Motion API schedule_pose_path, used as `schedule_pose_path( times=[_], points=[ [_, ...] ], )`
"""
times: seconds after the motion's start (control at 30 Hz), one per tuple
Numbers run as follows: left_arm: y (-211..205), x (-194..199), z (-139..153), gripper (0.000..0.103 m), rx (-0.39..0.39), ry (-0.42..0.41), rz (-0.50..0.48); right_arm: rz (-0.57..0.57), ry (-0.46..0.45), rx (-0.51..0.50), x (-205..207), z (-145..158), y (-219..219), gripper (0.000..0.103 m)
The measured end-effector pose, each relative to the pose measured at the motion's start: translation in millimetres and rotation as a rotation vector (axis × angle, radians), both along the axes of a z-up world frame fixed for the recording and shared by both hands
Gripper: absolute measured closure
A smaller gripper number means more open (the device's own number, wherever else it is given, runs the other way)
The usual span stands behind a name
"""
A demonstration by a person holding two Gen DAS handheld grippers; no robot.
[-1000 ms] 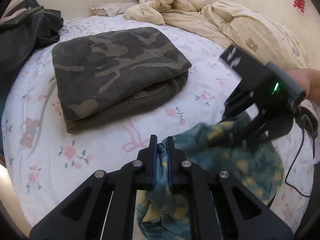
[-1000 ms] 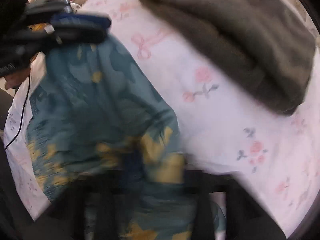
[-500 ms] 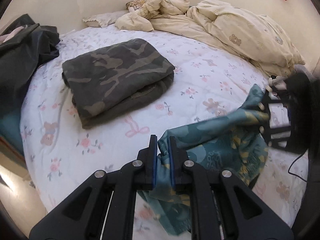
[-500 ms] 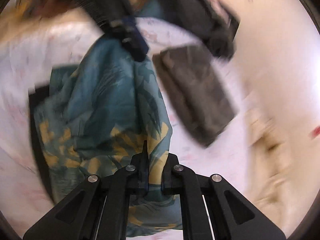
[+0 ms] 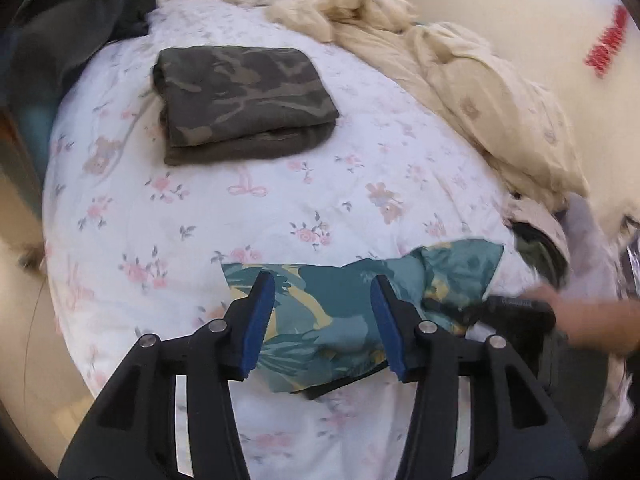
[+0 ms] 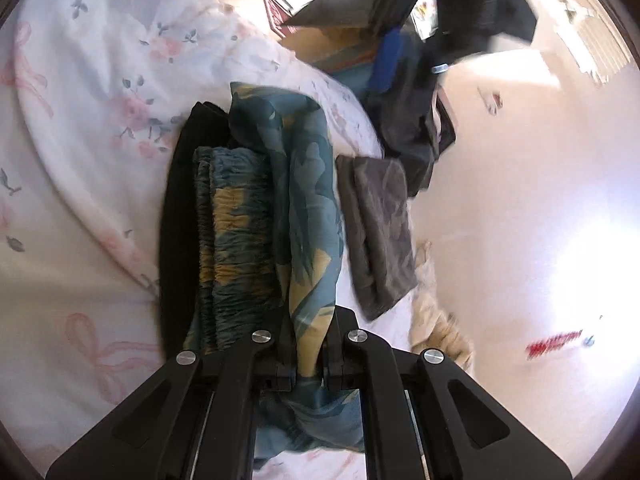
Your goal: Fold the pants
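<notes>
my left gripper (image 5: 322, 322) has just been opening, nothing pinched. my right gripper (image 6: 308, 354) squeezes the blue-green pants (image 5: 340, 312) on the bed (image 5: 240, 216).

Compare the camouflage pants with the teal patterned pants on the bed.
The camouflage pants are olive-brown, while the teal patterned pants are blue-green with yellow.
The camouflage pants sit squarely folded and untouched; the teal patterned pants lie looser, one edge pinched by the right gripper.
Both rest on the floral bedsheet.

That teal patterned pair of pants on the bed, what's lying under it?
A black garment shows under the teal pants, sticking out along one side, on the floral bedsheet. How far it reaches beneath is covered.
</notes>
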State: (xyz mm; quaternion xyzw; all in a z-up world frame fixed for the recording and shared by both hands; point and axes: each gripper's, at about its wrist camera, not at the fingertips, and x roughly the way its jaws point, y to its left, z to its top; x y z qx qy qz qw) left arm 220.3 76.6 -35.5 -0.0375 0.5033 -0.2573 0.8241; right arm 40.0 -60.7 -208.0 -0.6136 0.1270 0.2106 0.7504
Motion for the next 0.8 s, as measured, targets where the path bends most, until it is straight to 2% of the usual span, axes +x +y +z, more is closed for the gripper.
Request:
schedule_pose_path(
  times=[0.07, 0.17, 0.23, 0.27, 0.3, 0.33, 0.4, 0.47, 0.53, 0.57, 0.63, 0.7, 0.77, 0.8],
  points=[
    [-18.8, -1.1, -14.1, 0.057, 0.056, 0.062, 0.037, -0.01, 0.016, 0.027, 4.4, 5.2, -1.3, 0.096],
    [-41.2, -7.7, -37.5, 0.058, 0.017, 0.102, 0.109, 0.011, 0.004, 0.008, -6.3, -5.0, 0.7, 0.095],
    [-53.3, -14.1, -53.0, 0.058, 0.004, 0.133, 0.11, -0.028, 0.043, 0.038, -2.7, -0.7, -6.7, 0.094],
    [-61.2, -18.2, -61.6, 0.058, 0.046, 0.136, 0.09, -0.04, 0.06, 0.046, -6.7, -2.5, -8.3, 0.092],
    [-70.8, -26.0, -75.2, 0.058, 0.145, 0.131, 0.067, -0.061, 0.088, 0.038, -7.4, -5.5, -10.5, 0.085],
    [-74.4, -29.7, -83.8, 0.057, 0.188, 0.148, 0.059, -0.079, 0.106, 0.036, -4.9, -6.5, -13.1, 0.074],
    [-72.1, -34.3, -88.2, 0.055, 0.184, 0.134, 0.069, -0.119, 0.217, 0.071, -5.7, 0.8, -25.1, 0.066],
    [-70.2, -29.7, -85.9, 0.054, 0.173, 0.134, 0.078, -0.139, 0.311, 0.125, -8.2, 20.0, -36.6, 0.064],
    [-66.1, -23.9, -85.8, 0.054, 0.144, 0.15, 0.095, -0.178, 0.454, 0.264, -5.2, 55.2, -53.1, 0.063],
    [-64.9, -22.6, -87.1, 0.054, 0.139, 0.158, 0.095, -0.222, 0.496, 0.339, 0.8, 70.7, -62.2, 0.063],
    [-65.1, -21.4, -87.8, 0.054, 0.142, 0.156, 0.091, -0.347, 0.596, 0.552, 25.2, 105.1, -89.6, 0.059],
    [-66.7, -21.4, -88.1, 0.054, 0.152, 0.145, 0.086, -0.564, 0.696, 0.858, 64.7, 129.4, -136.3, 0.054],
    [-67.6, -22.4, -87.2, 0.053, 0.161, 0.134, 0.079, -0.785, 0.78, 1.125, 96.6, 128.8, -182.4, 0.05],
    [-68.1, -23.4, -87.0, 0.053, 0.163, 0.132, 0.077, -0.884, 0.853, 1.227, 110.7, 118.8, -196.9, 0.044]
  ],
)
